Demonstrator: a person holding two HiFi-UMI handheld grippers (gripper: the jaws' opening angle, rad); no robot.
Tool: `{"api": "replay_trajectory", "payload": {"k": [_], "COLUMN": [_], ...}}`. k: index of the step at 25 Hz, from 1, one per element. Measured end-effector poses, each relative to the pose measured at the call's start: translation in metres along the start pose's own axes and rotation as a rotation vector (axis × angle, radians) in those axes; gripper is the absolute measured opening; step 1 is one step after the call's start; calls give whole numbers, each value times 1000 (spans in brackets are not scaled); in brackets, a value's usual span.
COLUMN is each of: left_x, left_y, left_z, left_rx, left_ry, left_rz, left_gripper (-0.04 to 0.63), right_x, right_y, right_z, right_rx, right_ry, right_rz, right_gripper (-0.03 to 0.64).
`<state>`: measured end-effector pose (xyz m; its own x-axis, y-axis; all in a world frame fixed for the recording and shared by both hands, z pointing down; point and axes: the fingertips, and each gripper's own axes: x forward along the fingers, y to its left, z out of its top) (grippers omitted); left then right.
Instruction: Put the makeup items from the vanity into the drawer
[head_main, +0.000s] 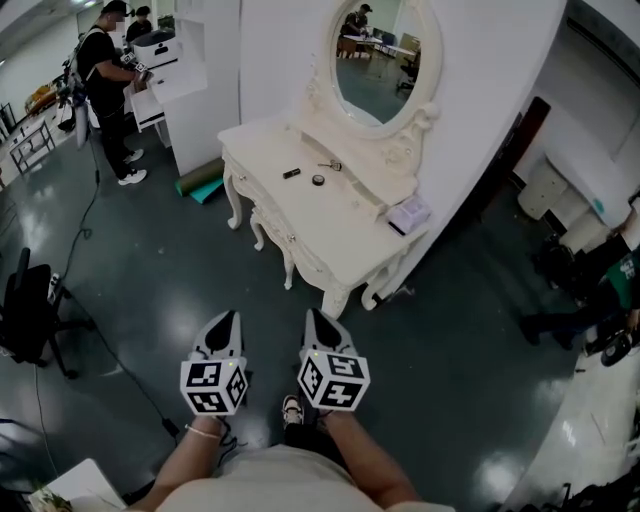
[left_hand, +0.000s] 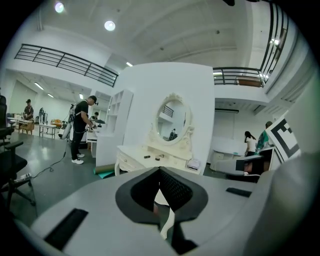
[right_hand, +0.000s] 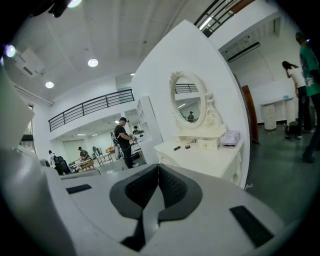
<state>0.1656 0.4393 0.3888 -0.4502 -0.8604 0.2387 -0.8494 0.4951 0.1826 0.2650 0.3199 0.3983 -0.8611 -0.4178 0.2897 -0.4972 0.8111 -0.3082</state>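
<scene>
While you stand well back from the vanity, the makeup items lie on its white top, just below the oval mirror. A small dark stick and a round dark pot lie near each other, with a slim tool closer to the mirror's base. They are too small to describe further. A pale box sits toward the right end of the top, apart from them. Your left gripper and right gripper are side by side close to your body, over the dark glossy floor, both pointing toward the vanity. Each has its jaws pressed together with nothing between them. Far to your left, a person in a dark shirt stands at a white counter.
</scene>
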Motion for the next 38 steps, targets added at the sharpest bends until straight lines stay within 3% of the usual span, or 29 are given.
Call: {"api": "replay_trajectory", "payload": {"k": [14, 26, 31, 38], "left_x": [147, 219, 258, 339], "left_y": [2, 10, 22, 34], "left_z": [30, 22, 32, 66], "left_rx": [7, -12, -22, 30], "left_ry": [5, 54, 52, 59], "left_rz": [0, -26, -64, -199], "left_gripper": [2, 2, 2, 2], "right_x": [123, 179, 206, 266], "right_y": [-61, -96, -100, -111], "right_z": [51, 59, 69, 110], "right_rx": [-4, -4, -28, -3], "right_ry": [15, 55, 57, -6], "right_rz": [17, -23, -56, -157], "right_gripper": [18, 18, 18, 18]}}
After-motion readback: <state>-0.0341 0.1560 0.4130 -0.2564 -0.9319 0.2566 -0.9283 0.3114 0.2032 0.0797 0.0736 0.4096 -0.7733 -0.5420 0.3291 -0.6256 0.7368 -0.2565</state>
